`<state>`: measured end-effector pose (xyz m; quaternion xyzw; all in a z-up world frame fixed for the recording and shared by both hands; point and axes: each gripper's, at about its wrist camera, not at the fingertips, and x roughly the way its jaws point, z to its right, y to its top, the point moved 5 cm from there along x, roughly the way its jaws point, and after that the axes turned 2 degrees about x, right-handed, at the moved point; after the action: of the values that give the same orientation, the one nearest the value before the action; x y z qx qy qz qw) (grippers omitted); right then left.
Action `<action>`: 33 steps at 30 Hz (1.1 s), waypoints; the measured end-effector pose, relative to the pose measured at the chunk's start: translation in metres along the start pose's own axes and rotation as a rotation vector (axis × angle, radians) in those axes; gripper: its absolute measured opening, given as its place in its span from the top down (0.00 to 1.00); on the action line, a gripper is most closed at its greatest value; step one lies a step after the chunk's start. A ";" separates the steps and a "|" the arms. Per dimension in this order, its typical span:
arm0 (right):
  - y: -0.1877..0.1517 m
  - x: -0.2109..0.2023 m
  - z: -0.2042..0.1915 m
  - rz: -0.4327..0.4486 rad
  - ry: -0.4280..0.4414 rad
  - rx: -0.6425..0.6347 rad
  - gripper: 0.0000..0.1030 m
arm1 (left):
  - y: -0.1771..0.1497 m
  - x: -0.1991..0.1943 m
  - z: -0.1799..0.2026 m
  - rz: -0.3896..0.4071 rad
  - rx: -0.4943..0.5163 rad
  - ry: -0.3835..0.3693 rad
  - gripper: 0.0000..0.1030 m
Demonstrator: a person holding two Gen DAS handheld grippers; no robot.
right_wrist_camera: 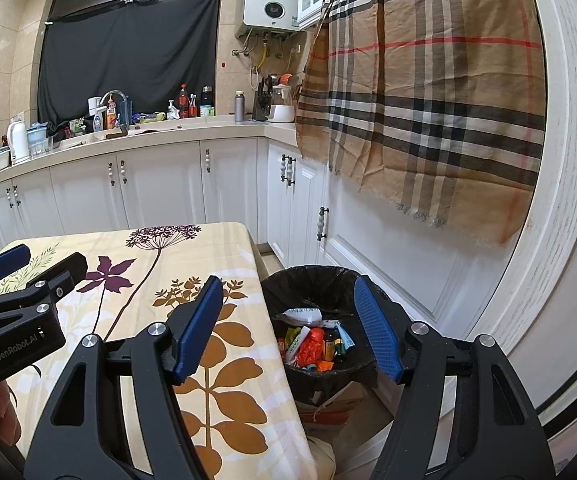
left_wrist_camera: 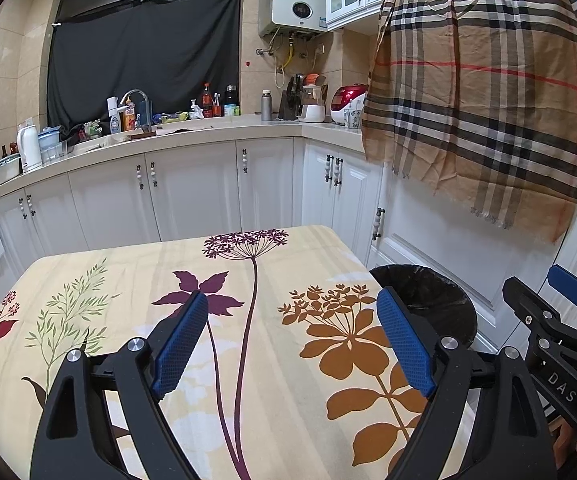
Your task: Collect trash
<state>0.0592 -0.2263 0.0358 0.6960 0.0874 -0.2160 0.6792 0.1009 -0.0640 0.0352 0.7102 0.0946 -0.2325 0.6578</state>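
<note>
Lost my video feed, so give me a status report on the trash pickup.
Left claw open, empty. Right claw open, empty. Trash in bin beside table. Nothing blocking.

Bench (left_wrist_camera: 88, 280): covered edge to edge by a cream floral cloth (left_wrist_camera: 272, 420), lying flat.
Cloth print: purple, brown, green and red plants.
Floor (right_wrist_camera: 266, 258): carries a black-lined bin (right_wrist_camera: 308, 280) just beside the bench's right edge.

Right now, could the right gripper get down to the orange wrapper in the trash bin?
Probably yes. The right gripper is open and empty, aimed at the trash bin beside the table. The bin has no lid, and the orange wrapper lies on top of the other trash, uncovered.
</note>
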 end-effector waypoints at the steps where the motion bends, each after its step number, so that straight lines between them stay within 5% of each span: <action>1: 0.000 -0.001 0.000 0.000 0.000 0.000 0.36 | 0.000 0.000 0.000 0.000 0.000 0.000 0.19; 33: -0.002 0.001 -0.005 0.001 0.004 -0.005 0.36 | 0.005 0.004 0.000 -0.018 -0.019 -0.006 0.17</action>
<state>0.0608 -0.2212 0.0337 0.6949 0.0889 -0.2140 0.6807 0.1066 -0.0650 0.0375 0.7024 0.1009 -0.2397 0.6626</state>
